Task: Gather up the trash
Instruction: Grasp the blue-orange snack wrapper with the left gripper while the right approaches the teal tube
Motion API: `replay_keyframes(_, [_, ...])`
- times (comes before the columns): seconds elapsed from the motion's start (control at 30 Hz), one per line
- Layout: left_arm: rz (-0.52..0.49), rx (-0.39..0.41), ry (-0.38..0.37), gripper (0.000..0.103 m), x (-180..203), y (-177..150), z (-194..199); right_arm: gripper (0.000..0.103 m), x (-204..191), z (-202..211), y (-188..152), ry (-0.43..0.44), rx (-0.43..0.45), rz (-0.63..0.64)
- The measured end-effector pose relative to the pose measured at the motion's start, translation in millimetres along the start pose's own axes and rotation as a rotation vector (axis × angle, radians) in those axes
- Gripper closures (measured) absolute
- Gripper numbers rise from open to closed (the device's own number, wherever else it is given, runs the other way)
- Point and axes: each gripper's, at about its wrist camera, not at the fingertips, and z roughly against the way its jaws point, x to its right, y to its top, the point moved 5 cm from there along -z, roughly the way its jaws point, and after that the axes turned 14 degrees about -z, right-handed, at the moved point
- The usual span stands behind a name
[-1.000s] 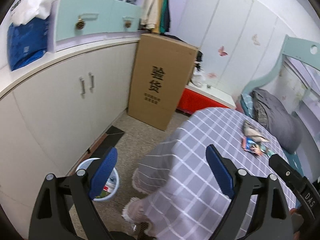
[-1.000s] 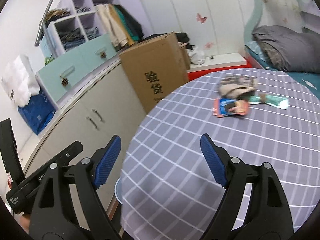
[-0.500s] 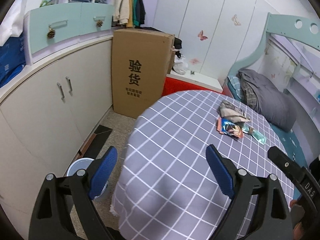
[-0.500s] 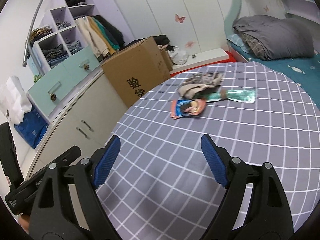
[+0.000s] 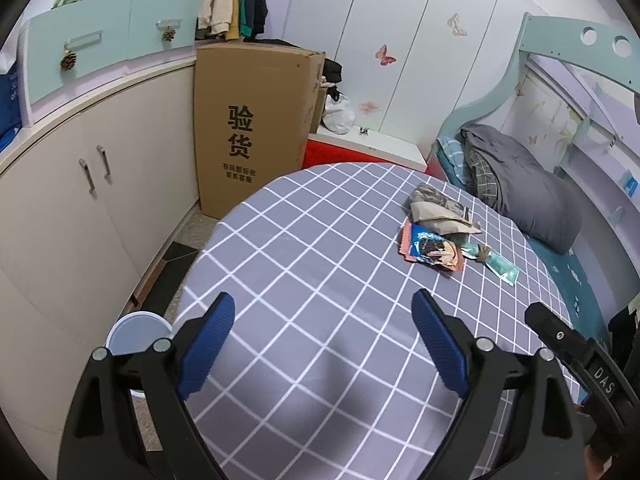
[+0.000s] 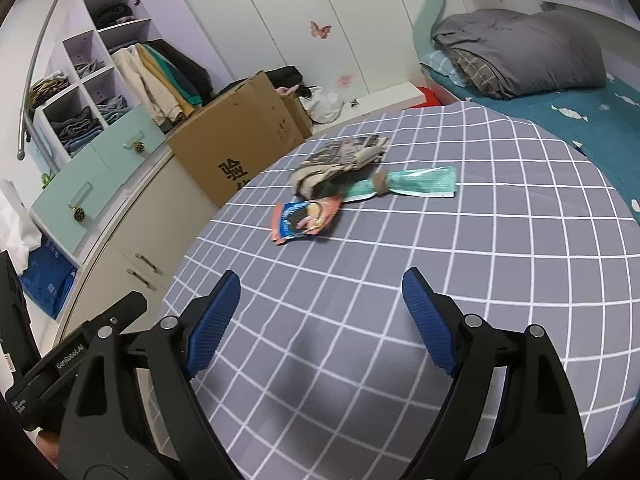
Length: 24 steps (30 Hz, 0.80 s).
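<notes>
Three pieces of trash lie together on the round table with a grey checked cloth (image 5: 320, 280) (image 6: 480, 280): a red and blue snack wrapper (image 5: 432, 249) (image 6: 306, 218), a crumpled grey-brown wrapper (image 5: 438, 210) (image 6: 340, 160) and a teal wrapper (image 5: 496, 264) (image 6: 412, 182). My left gripper (image 5: 322, 344) is open and empty above the near part of the table. My right gripper (image 6: 322, 316) is open and empty, short of the trash. A white bin (image 5: 136, 334) stands on the floor left of the table.
A tall cardboard box (image 5: 252, 128) stands beyond the table against white cabinets (image 5: 100, 184). A bed with a grey folded blanket (image 6: 520, 56) is at the right. The other gripper shows at the edge of each view (image 5: 580, 364) (image 6: 72, 356).
Both grippers have swung right, from the floor and bin side over the table. The trash now lies nearer to the middle of both views. Both jaws stay open.
</notes>
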Motion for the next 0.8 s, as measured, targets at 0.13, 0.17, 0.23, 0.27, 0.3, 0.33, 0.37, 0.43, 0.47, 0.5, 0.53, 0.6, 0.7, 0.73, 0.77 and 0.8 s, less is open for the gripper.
replay_keyframes(0.13, [-0.014,-0.007,0.001,0.015,7.4,5.3,-12.2,0.021,11.4,-6.5,10.2,-0.013,0.002,-0.008])
replay_keyframes(0.17, [-0.014,-0.009,0.001,0.015,8.4,6.5,-14.5,0.021,14.6,-8.5,12.8,-0.02,0.002,-0.01])
replay_keyframes(0.23, [-0.009,-0.015,0.002,0.015,9.3,7.6,-19.5,0.021,20.6,-11.2,17.3,-0.027,0.001,-0.014])
replay_keyframes(0.27, [-0.008,-0.019,-0.002,0.015,10.3,8.8,-23.1,0.021,24.1,-12.2,20.0,-0.034,0.004,-0.015])
replay_keyframes(0.3, [-0.008,-0.021,-0.004,0.015,10.8,9.6,-25.5,0.021,26.9,-12.8,22.2,-0.039,0.007,-0.016])
replay_keyframes(0.33, [-0.01,-0.024,-0.004,0.015,11.4,10.3,-28.0,0.021,31.4,-13.9,26.2,-0.047,0.01,-0.017])
replay_keyframes(0.37, [-0.014,-0.027,-0.001,0.015,12.3,11.3,-31.4,0.021,34.1,-15.0,28.1,-0.052,0.012,-0.018])
replay_keyframes(0.43, [-0.019,-0.03,0.001,0.015,14.0,13.3,-36.5,0.021,41.2,-18.5,33.8,-0.067,0.014,-0.022])
replay_keyframes(0.47, [-0.023,-0.033,-0.001,0.015,15.1,14.8,-40.1,0.021,44.9,-20.4,36.7,-0.074,0.014,-0.024])
replay_keyframes(0.5, [-0.025,-0.037,-0.002,0.015,16.3,16.2,-43.3,0.021,47.0,-22.5,39.4,-0.078,0.014,-0.026])
replay_keyframes(0.53, [-0.028,-0.04,-0.008,0.015,18.1,18.2,-46.9,0.021,50.5,-24.3,42.2,-0.085,0.016,-0.029])
replay_keyframes(0.6, [-0.035,-0.04,-0.016,0.015,22.0,22.6,-53.3,0.021,55.3,-27.2,46.7,-0.092,0.019,-0.042])
replay_keyframes(0.7, [-0.055,-0.058,-0.038,0.015,32.1,29.4,-68.1,0.021,61.2,-31.2,56.8,-0.102,0.031,-0.053])
replay_keyframes(0.73, [-0.059,-0.067,-0.048,0.015,36.1,31.0,-73.3,0.021,62.0,-32.7,59.4,-0.105,0.034,-0.052])
replay_keyframes(0.77, [-0.065,-0.08,-0.065,0.015,41.7,33.7,-80.7,0.021,62.8,-34.0,62.5,-0.11,0.038,-0.05])
replay_keyframes(0.8, [-0.072,-0.09,-0.07,0.015,46.7,35.8,-86.7,0.021,63.9,-35.4,66.3,-0.116,0.044,-0.047])
